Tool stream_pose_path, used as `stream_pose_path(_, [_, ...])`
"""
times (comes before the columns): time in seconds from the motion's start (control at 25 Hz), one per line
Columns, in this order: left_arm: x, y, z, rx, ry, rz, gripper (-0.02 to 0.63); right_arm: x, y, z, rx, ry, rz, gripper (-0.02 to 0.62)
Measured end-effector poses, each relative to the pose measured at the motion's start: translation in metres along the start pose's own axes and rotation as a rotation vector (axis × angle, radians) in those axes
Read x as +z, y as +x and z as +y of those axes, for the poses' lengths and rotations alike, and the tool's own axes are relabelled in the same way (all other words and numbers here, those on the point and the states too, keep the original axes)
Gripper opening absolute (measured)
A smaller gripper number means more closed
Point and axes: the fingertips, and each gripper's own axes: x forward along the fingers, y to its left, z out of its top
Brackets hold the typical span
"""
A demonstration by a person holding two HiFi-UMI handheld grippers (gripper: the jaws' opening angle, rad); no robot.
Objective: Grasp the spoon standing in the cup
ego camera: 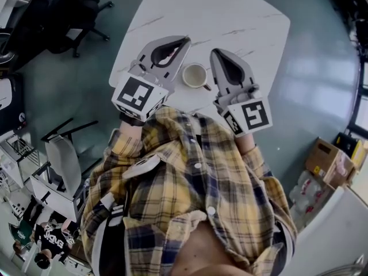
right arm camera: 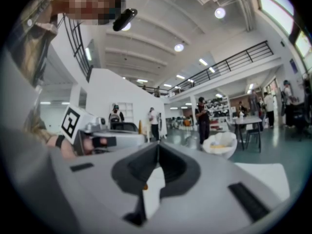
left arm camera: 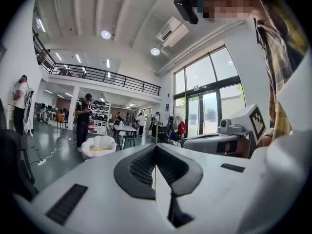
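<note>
A cream cup (ego camera: 195, 75) stands on the white marble-look table (ego camera: 230, 16), near its front edge. A short stub juts from the cup's lower right; I cannot tell if it is a handle or the spoon. No spoon stands out in any view. My left gripper (ego camera: 185, 39) hovers just left of the cup with its jaws shut and nothing in them. Just right of the cup is my right gripper (ego camera: 215, 52), also shut and empty. In the left gripper view the left gripper (left arm camera: 156, 146) points level into the hall; the right gripper (right arm camera: 158, 144) does likewise in its own view.
Black office chairs (ego camera: 69, 10) stand off the table's left corner. A grey chair (ego camera: 63, 160) is on the floor at the left and a cardboard box (ego camera: 328, 157) at the right. Several people stand far off in the hall in both gripper views.
</note>
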Motion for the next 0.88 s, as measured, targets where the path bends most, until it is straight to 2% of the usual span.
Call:
stream_pose_path(0.24, [0.008, -0.015, 0.005, 0.064, -0.026, -0.037, 0.014, 0.012, -0.003, 0.001, 0.003, -0.005, -0.029, 0.032])
stream_pose_path(0.48, [0.005, -0.019, -0.001, 0.061, -0.027, -0.041, 0.014, 0.02, -0.009, -0.001, -0.005, 0.0, -0.051, 0.032])
stream_pose_path(0.88, [0.0, -0.025, -0.004, 0.057, -0.037, -0.023, 0.014, 0.016, -0.01, 0.001, -0.01, -0.026, -0.023, 0.031])
